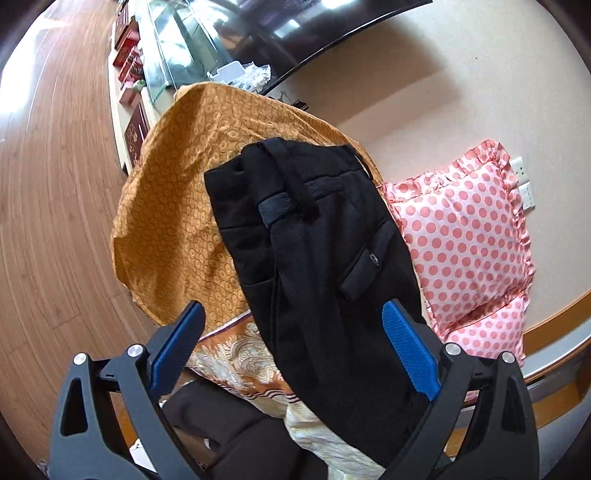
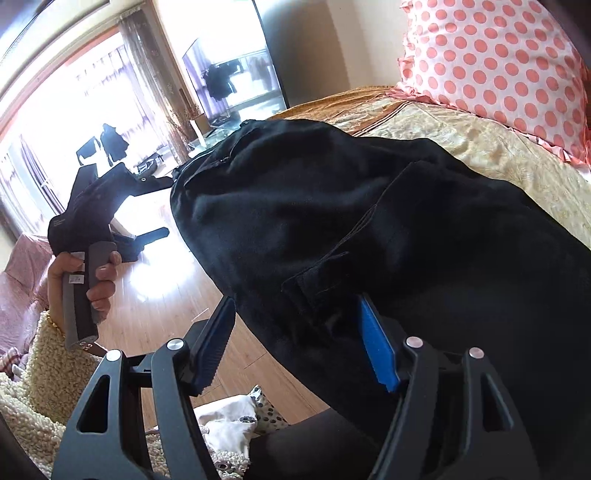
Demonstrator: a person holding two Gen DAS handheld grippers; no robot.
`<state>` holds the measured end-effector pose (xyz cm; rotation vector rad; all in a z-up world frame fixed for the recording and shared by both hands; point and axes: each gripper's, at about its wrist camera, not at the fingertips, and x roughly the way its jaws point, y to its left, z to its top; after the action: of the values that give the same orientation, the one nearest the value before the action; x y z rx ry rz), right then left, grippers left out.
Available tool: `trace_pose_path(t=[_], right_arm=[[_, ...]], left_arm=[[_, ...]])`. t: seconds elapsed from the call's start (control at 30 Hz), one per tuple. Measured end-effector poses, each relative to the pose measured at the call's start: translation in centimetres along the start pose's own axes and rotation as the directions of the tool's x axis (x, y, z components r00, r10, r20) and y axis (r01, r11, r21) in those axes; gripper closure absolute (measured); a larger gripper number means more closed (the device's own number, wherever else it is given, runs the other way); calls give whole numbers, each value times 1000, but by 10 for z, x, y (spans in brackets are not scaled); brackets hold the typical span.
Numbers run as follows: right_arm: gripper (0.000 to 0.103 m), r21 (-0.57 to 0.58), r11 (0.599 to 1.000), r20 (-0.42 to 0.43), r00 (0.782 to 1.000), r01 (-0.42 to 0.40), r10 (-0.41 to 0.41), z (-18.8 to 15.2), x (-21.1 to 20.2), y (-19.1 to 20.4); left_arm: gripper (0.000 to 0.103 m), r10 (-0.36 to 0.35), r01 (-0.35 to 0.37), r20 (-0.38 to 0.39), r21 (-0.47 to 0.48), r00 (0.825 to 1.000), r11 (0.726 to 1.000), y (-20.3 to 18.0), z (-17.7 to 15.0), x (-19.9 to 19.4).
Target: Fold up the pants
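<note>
Both grippers, left [image 1: 293, 343] and right [image 2: 297, 341], wide apart around black pants [image 1: 317, 236].

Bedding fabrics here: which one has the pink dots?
The ruffled pillow against the wall, white satin with pink dots. The orange cover carries small ring patterns, and the cream bedspread has a pale woven design. The black pants are plain.

Bed covered by an orange patterned bedspread [image 1: 166, 206]. Pink polka-dot pillow [image 1: 465, 236] lies at the bed's far edge, against the wall. Wood-plank floor [image 1: 55, 184] alongside. Dark television screen [image 1: 295, 29] beyond the bed.
</note>
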<state>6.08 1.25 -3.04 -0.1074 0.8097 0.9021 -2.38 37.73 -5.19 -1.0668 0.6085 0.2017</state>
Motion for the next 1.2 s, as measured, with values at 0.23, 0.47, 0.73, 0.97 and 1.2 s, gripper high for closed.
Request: trace_pose_path(t=[0.23,0.47,0.73,0.97,1.2], right_arm=[[35,-4,1000,-5,1000,4,-4,-2,6,-5],[33,-2,1000,-6,1000,-2,2,-1,10,-7],[30,-13,1000,1,1000,-1,1,-3,11,-6],[30,-9,1000,10,1000,-4,4,-5,8,-7],[30,2,1000,26,1000,-11,11,-8,1,-9]], left_arm=[[18,-29,30,27,-52,999,998,3,20,22],[26,-136,134,97,23,986,991,-18,21,10],[26,-156,148,141,68,978,987,-31,23,13],[42,-77,83,129,-37,989,996,-12,27,26],[88,-18,24,137,-40,990,999,-6,25,15]])
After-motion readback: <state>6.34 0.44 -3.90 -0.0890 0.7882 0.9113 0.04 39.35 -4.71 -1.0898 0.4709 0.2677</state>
